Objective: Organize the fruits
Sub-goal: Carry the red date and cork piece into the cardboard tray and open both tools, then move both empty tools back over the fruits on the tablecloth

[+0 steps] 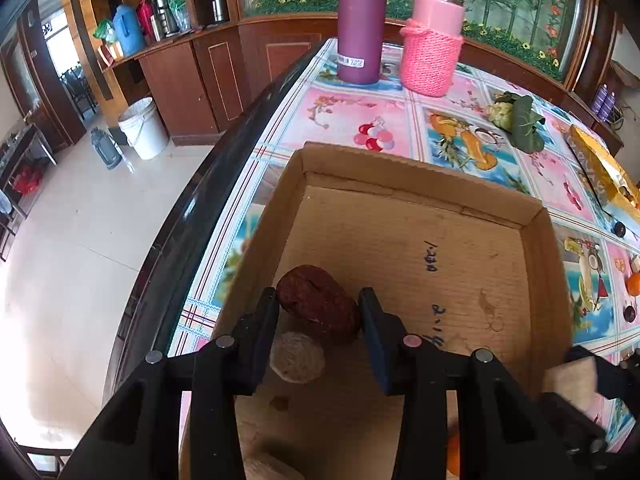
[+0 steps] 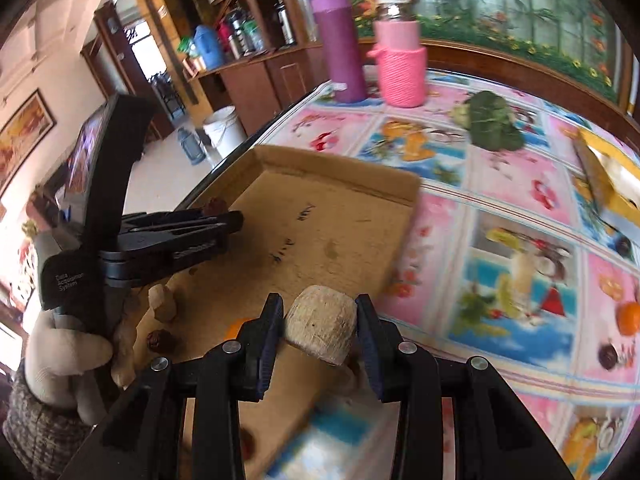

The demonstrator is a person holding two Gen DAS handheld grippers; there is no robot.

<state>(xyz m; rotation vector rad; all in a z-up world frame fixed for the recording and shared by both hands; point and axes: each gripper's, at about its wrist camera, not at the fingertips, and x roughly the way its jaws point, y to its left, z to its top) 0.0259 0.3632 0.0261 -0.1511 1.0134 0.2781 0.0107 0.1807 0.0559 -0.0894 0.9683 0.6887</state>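
My left gripper is clamped on a wrinkled red date, held over the near corner of the shallow cardboard tray that sits at the edge of the worktop. My right gripper is clamped on a pale, rough tan fruit above the tray's near right edge. Below the date, a pale round fruit lies on the tray floor, and an orange fruit rests on the worktop well to the right.

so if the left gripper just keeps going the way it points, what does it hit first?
Probably the cardboard tray's floor. The left gripper, jaws shut on a red date, angles down over it; a pale round fruit lies under the jaws. Depth unclear.
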